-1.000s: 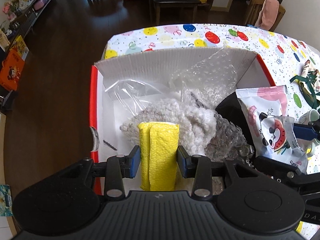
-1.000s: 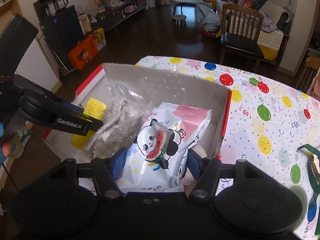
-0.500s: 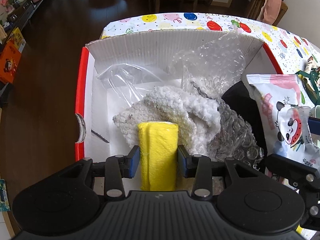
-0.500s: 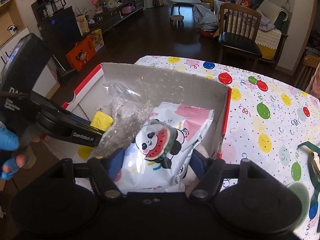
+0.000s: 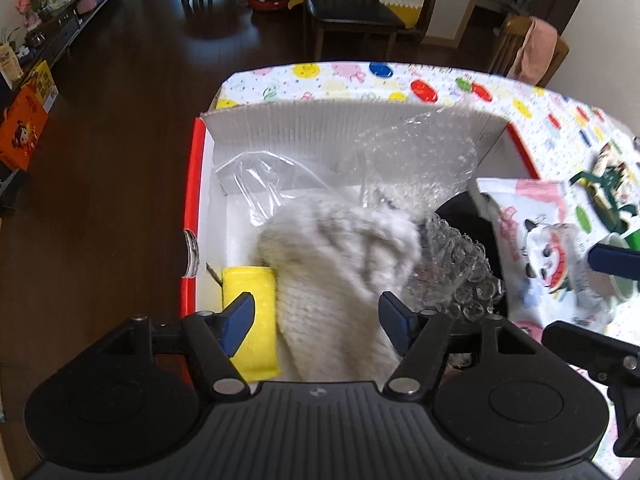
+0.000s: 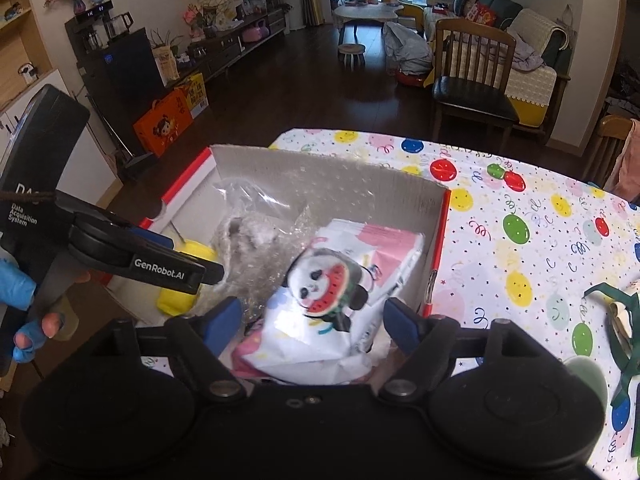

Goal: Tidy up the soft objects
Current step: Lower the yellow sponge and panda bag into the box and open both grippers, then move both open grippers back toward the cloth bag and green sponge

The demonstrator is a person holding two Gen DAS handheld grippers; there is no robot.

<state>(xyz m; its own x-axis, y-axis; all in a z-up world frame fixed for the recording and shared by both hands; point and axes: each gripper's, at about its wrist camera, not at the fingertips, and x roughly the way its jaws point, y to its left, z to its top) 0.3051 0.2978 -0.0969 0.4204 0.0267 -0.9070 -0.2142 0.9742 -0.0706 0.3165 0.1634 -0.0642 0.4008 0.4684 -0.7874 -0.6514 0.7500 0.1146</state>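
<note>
Sponge (image 5: 252, 320) and pouch (image 6: 340, 304) lie in the box (image 5: 352, 128); left gripper (image 5: 316, 320) and right gripper (image 6: 312, 320) are both opening, released.

Both tools' jaws are opening; the yellow sponge (image 5: 251, 320) now lies released.

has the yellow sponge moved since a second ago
Yes. The yellow sponge has dropped from between the left gripper fingers and now lies by the box's red-edged left wall.

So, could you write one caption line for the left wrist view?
Left claw opening over a box, yellow sponge released beside a fluffy white cloth.
</note>
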